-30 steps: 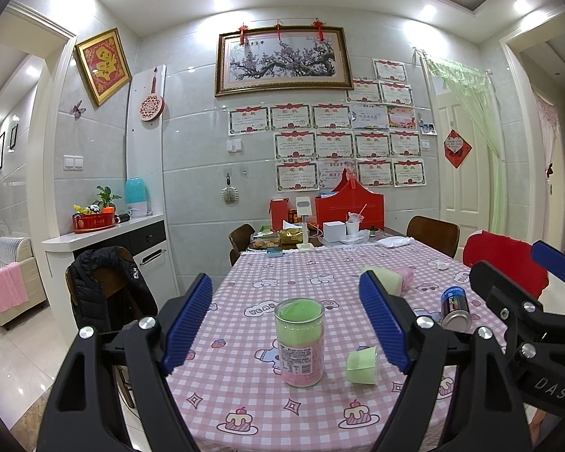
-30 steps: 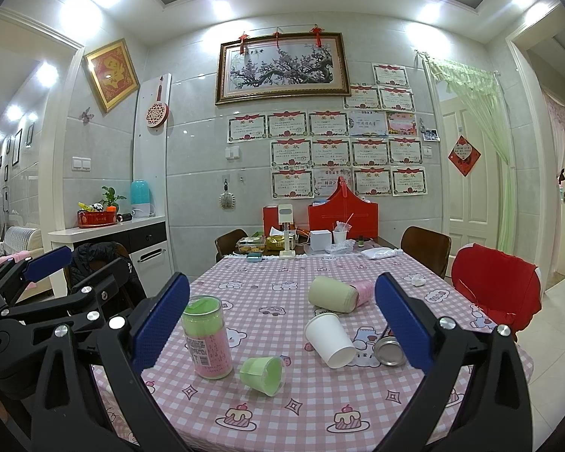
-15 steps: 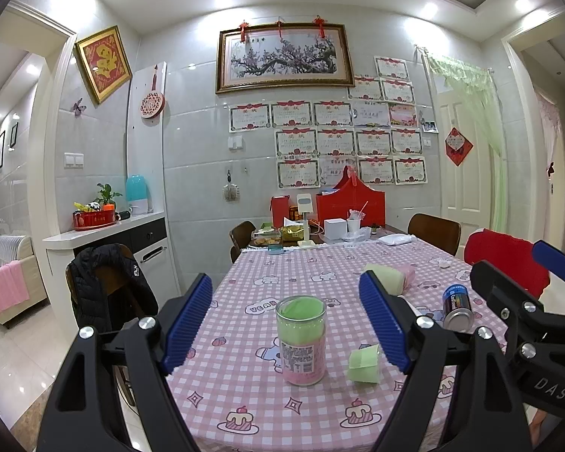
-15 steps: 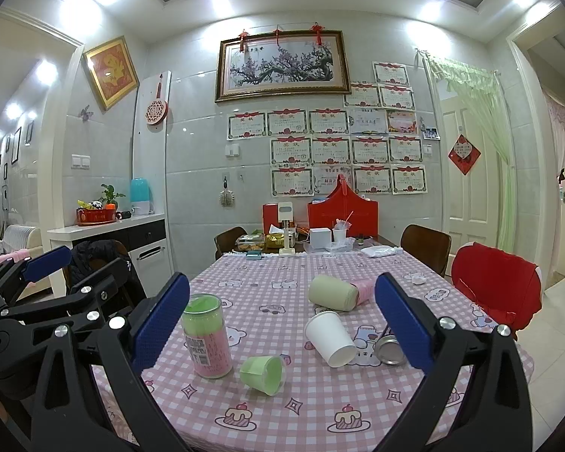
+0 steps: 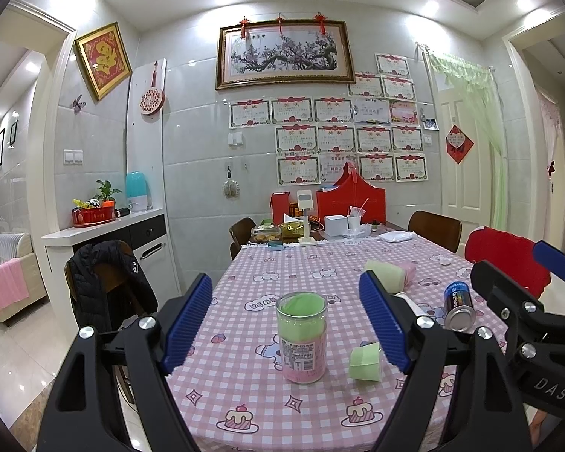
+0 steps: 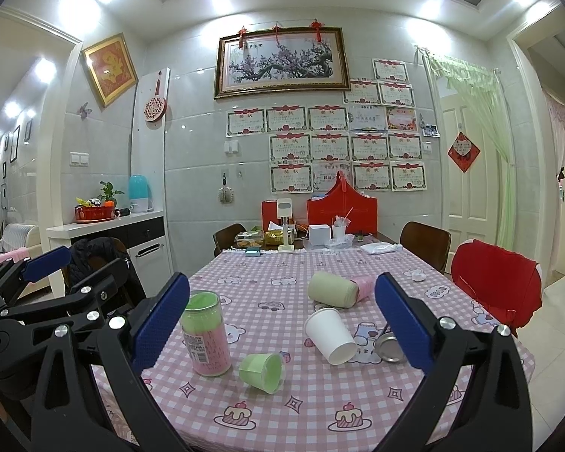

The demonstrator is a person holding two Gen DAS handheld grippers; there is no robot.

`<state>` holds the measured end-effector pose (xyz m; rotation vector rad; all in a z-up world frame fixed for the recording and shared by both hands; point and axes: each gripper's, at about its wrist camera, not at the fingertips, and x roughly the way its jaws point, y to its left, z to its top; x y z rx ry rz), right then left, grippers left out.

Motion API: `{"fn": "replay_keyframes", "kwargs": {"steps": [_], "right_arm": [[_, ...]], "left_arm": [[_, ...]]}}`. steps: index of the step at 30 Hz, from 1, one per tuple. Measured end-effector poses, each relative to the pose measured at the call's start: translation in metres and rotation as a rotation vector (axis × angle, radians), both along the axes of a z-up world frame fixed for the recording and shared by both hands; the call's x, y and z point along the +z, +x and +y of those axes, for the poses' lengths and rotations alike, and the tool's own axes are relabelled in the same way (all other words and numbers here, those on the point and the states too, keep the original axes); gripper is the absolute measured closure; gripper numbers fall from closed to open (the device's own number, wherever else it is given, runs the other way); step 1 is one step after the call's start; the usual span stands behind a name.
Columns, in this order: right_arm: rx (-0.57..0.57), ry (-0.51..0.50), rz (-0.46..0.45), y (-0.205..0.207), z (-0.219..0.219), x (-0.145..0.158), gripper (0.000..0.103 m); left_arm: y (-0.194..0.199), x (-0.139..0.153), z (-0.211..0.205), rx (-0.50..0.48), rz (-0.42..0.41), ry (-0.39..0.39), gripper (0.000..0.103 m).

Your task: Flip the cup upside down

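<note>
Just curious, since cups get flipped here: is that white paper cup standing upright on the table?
No, the white paper cup lies on its side on the checked tablecloth, its open mouth turned toward the camera.

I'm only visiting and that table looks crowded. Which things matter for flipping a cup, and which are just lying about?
For the job: white paper cup, small green cup, left claw, right claw, both open.

Lying about: tall green-and-pink jar, tin can, green roll.

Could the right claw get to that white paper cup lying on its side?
Probably yes: the right claw is open, the white paper cup lies between its fingers' line of sight, and nothing stands before it.
</note>
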<state>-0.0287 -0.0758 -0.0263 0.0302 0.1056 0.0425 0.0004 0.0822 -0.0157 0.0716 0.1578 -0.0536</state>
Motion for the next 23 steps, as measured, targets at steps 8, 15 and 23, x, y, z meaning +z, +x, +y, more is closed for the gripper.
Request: {"fn": "replay_keyframes", "kwargs": {"steps": [8,15,23], "right_arm": [[0.003,-0.004,0.017,0.008,0.001,-0.003,0.008],[0.016,-0.016,0.063,0.029,0.007,-0.014,0.008],[0.018,-0.041,0.151,0.071,0.021,-0.033,0.008]], "left_arm": [[0.008,-0.008,0.006,0.007,0.02,0.002,0.024],[0.028,-0.02,0.013,0.024,0.064,0.002,0.024],[0.073,-0.047,0.028,0.064,0.171,0.01,0.024]]}}
